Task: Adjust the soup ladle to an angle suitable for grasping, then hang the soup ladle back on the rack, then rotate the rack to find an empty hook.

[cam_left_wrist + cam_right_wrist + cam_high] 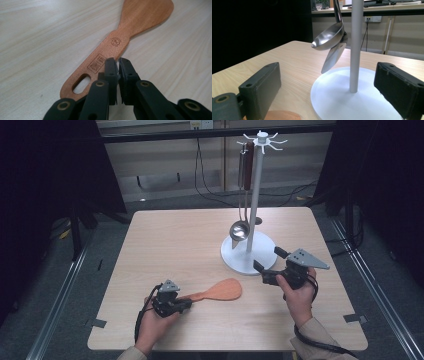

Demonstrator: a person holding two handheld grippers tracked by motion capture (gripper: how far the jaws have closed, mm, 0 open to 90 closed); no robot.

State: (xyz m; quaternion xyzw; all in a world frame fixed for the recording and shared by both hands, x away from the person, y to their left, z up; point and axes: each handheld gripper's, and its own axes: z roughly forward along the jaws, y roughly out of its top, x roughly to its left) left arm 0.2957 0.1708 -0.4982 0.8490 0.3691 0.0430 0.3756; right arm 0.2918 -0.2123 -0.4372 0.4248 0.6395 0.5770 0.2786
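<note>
A wooden spatula [222,291] lies flat on the table, blade to the right; in the left gripper view the wooden spatula [140,17] shows its slotted handle end nearest. My left gripper [189,304] sits at that handle end, and the left gripper [118,61] has its jaws shut together just over the handle, with nothing seen between them. My right gripper [269,259] stands open beside the white utensil stand [240,257]. In the right gripper view, the right gripper [332,85] frames the stand's pole [357,50] between its wide-apart jaws. A steel ladle [239,230] hangs from the stand.
A second steel utensil [333,58] with a red-brown handle [248,165] hangs behind the ladle [328,37]. The stand's round base [337,97] sits right of centre on the light wooden table [175,240]. Dark floor and cables lie beyond the far edge.
</note>
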